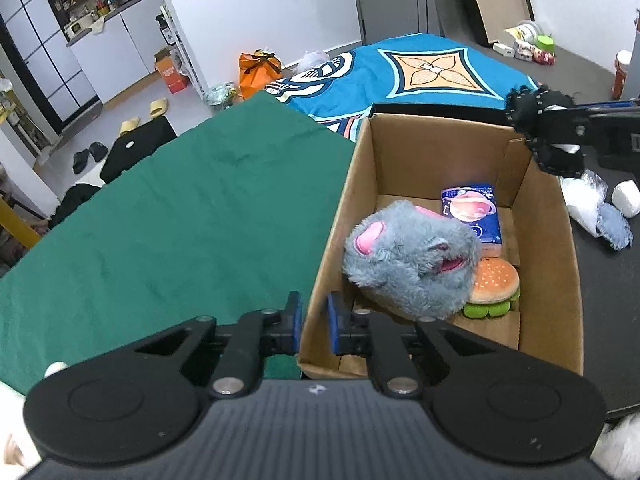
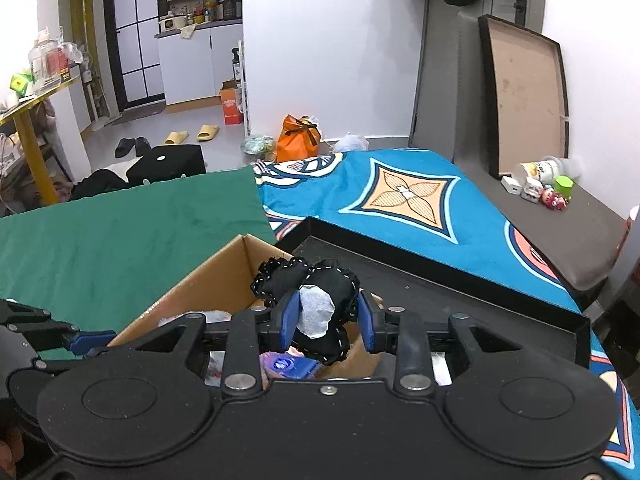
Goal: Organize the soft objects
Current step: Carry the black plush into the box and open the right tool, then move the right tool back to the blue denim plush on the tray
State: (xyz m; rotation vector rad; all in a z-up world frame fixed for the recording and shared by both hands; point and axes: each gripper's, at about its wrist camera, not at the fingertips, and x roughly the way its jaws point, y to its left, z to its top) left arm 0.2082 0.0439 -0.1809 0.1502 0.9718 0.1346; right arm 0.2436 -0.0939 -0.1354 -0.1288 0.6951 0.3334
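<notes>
Black stitched plush (image 2: 320, 292) clamped in right gripper (image 2: 328, 320) above cardboard box (image 1: 400, 152), left gripper (image 1: 314, 320) jaws pinching box wall

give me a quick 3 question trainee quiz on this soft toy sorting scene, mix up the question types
1. True or false: the right gripper is shut on the black stitched soft toy.
2. Multiple choice: what is the left gripper gripping? A) the grey plush toy B) the near wall of the cardboard box C) the green cloth
3. Short answer: name the soft item lying beside the grey plush toy at the bottom of the cardboard box, on its right in the left wrist view.

Key:
1. True; it is held above the box.
2. B; its fingers straddle the wall.
3. The burger plush.
</notes>
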